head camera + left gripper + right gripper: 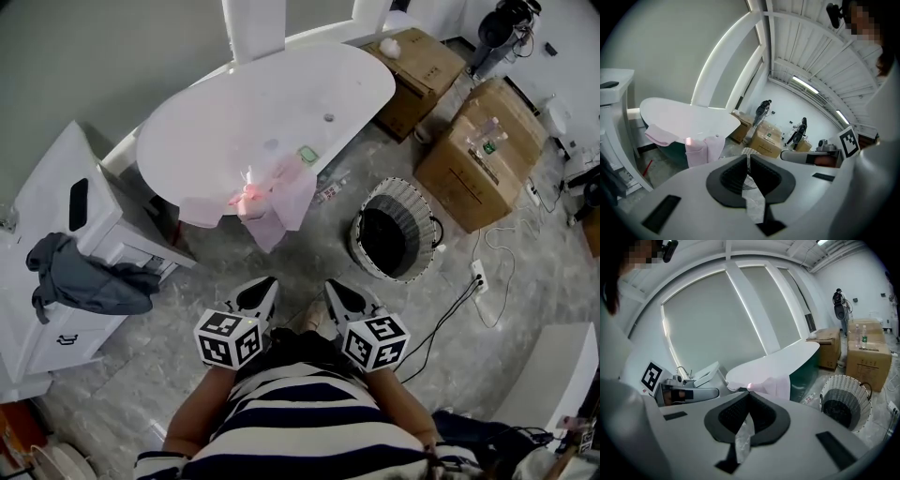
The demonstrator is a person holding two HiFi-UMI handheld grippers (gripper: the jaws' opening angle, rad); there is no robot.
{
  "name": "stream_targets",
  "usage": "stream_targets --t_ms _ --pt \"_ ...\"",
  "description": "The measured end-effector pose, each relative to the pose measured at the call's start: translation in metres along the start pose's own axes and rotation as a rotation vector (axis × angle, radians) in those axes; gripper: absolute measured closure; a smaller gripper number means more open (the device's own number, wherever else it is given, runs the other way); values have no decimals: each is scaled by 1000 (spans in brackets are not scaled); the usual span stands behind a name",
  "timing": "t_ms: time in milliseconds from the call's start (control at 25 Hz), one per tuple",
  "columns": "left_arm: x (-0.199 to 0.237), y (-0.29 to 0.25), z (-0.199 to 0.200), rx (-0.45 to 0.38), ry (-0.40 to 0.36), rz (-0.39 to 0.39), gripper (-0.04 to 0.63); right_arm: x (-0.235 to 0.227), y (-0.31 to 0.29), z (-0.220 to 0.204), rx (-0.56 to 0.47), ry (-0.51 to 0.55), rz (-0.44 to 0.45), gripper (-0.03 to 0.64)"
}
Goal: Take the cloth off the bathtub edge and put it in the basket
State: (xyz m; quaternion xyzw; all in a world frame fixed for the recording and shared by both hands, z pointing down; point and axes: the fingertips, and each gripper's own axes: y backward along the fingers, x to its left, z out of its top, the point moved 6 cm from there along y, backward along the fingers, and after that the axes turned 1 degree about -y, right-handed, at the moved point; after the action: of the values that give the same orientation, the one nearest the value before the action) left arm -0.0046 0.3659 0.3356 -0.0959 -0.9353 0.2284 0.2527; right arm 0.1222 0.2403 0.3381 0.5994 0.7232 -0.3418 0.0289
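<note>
You're in a mock bathroom built inside a lab or studio hall, not a real home. Bathroom side: white freestanding tub (272, 108) far centre, white cabinet (56, 216) at left, grey stone-look floor (187, 309), woven basket (417, 202) right of the tub. Hall side: cardboard boxes (478, 173) far right with bottles (487, 141) on top, power strip (479, 275) and loose cables (450, 314) near the basket, stand-mounted gear (506, 23) in the far right corner, strip lights (804, 85) on a ribbed ceiling, big blinded window (722, 319) behind the tub.
</note>
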Motion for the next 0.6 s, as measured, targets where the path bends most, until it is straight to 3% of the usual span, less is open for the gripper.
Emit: stream_targets --t_ms 600 --pt "19 -82 45 4 14 106 560 -62 -72 55 100 36 151 591"
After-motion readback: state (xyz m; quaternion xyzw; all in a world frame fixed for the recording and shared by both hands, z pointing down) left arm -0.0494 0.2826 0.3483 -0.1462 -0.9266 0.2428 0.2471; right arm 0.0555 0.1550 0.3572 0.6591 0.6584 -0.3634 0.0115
